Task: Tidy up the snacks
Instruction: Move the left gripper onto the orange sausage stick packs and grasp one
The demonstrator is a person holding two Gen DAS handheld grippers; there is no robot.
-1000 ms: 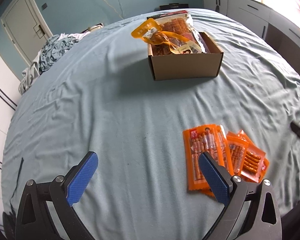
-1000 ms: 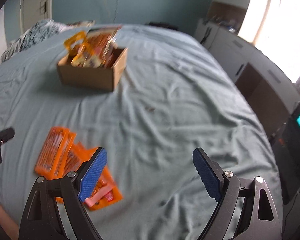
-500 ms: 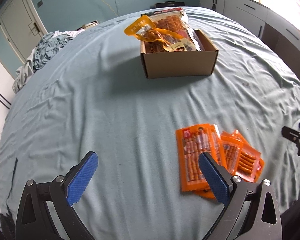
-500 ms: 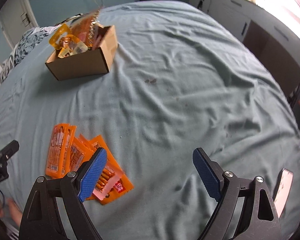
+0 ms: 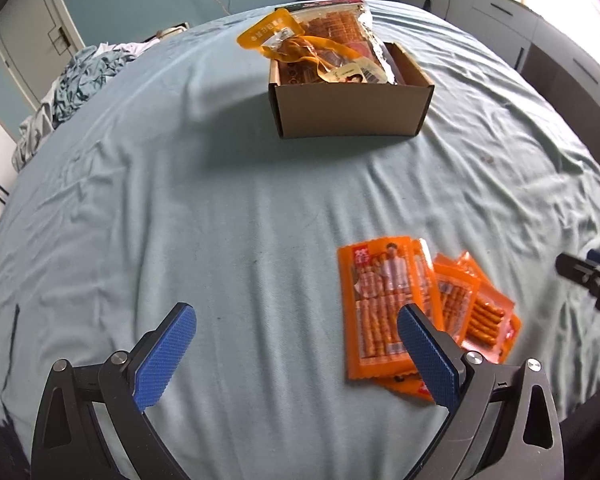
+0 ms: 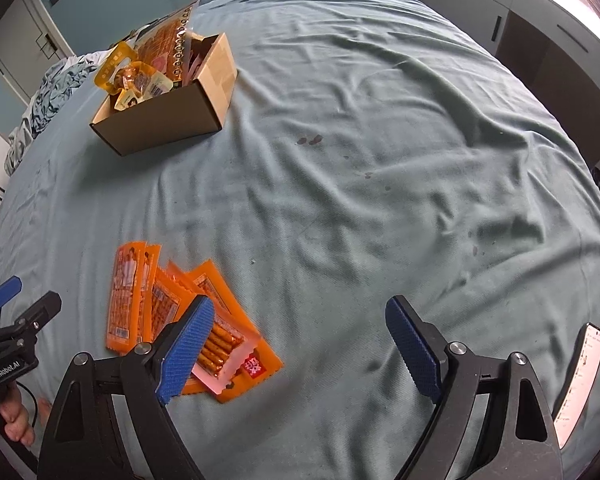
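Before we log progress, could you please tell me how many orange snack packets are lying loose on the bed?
4 visible, overlapping in one pile on the sheet beside the left gripper; others may be hidden underneath.

Bed sheet (image 5: 204, 216): matt woven cloth, wrinkled; box (image 5: 348, 110): plain matt brown cardboard; snack packets (image 5: 384, 304): glossy orange plastic film; left hand-held gripper (image 5: 296, 354): matt black plastic frame, blue textured pads (image 5: 166, 358), shiny metal pins.
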